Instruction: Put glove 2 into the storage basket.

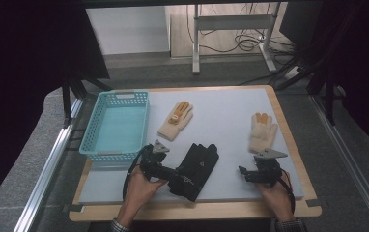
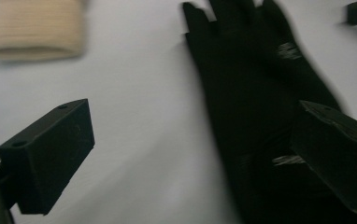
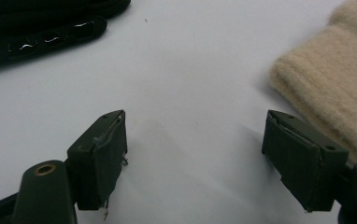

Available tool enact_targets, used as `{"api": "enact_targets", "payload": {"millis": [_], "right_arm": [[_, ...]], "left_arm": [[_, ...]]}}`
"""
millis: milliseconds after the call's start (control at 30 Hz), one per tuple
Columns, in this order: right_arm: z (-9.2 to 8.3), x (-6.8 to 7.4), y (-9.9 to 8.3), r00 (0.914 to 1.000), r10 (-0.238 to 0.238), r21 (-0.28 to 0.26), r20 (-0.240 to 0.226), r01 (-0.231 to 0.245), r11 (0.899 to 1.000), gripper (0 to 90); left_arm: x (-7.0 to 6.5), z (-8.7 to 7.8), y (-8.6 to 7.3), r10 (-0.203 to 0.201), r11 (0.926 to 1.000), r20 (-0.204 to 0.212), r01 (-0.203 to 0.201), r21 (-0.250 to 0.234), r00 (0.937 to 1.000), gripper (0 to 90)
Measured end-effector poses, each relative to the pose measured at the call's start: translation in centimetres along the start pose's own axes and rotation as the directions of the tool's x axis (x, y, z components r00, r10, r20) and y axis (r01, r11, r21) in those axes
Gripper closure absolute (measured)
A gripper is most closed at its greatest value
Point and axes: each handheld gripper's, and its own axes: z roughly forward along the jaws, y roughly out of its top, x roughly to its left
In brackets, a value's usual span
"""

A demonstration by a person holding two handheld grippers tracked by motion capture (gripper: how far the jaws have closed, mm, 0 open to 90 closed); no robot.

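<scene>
My left tool (image 1: 173, 173) is spread wide over the black glove (image 1: 195, 169); my right tool (image 1: 244, 172), also released, hovers beside a cream knit glove (image 1: 262, 130).

This looks like a lab or test room set up for recording. A wood-edged counter (image 1: 289, 140) with a pale mat stands on grey carpet (image 1: 23, 164), fenced left and right by aluminium rails (image 1: 47, 164). Dark curtains (image 1: 23, 43) hang at both sides, and loose cables (image 1: 243, 41) trail under a metal-legged desk (image 1: 231, 24) at the far wall.
</scene>
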Motion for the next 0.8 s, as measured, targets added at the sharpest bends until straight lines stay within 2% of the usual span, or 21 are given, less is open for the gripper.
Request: {"api": "enact_targets", "payload": {"millis": [67,167,300,333,400,500,600,667,800], "right_arm": [[0.0,0.0,0.0,1.0,0.0,0.0,0.0,0.0,1.0,21.9],[0.0,0.0,0.0,1.0,0.0,0.0,0.0,0.0,1.0,21.8],[0.0,0.0,0.0,1.0,0.0,0.0,-0.002,0.0,1.0,21.6],[0.0,0.0,0.0,1.0,0.0,0.0,-0.002,0.0,1.0,21.5],[0.0,0.0,0.0,1.0,-0.001,0.0,-0.003,0.001,1.0,21.3],[0.0,0.0,0.0,1.0,-0.001,0.0,-0.004,0.001,1.0,21.1],[0.0,0.0,0.0,1.0,-0.001,0.0,-0.005,0.001,1.0,21.0],[0.0,0.0,0.0,1.0,-0.001,0.0,-0.005,0.001,1.0,21.0],[0.0,0.0,0.0,1.0,-0.003,0.001,-0.005,0.003,1.0,20.9]], "left_arm": [[-0.8,0.4,0.4,-0.005,1.0,0.039,0.005,0.004,0.9992,0.1],[-2.4,1.5,1.0,0.012,0.9993,0.059,-0.014,0.034,0.9982,0.0],[-4.3,3.3,1.5,0.051,0.9956,0.021,-0.053,0.078,0.9985,0.0],[-4.6,4.0,1.7,0.064,0.9925,-0.01,-0.062,0.105,0.9979,0.0],[-4.6,4.6,1.8,0.061,0.9898,-0.038,-0.056,0.131,0.9974,0.0],[-4.7,5.5,1.9,0.02,0.9852,-0.001,-0.019,0.17,0.9998,0.0],[-5.6,6.0,1.5,0.047,0.9789,-0.006,-0.045,0.199,0.9989,0.0],[-6.1,6.2,1.2,0.065,0.9768,-0.024,-0.059,0.206,0.9976,0.0],[-6.9,6.1,0.6,0.079,0.973,-0.049,-0.066,0.221,0.9957,0.0]]}}
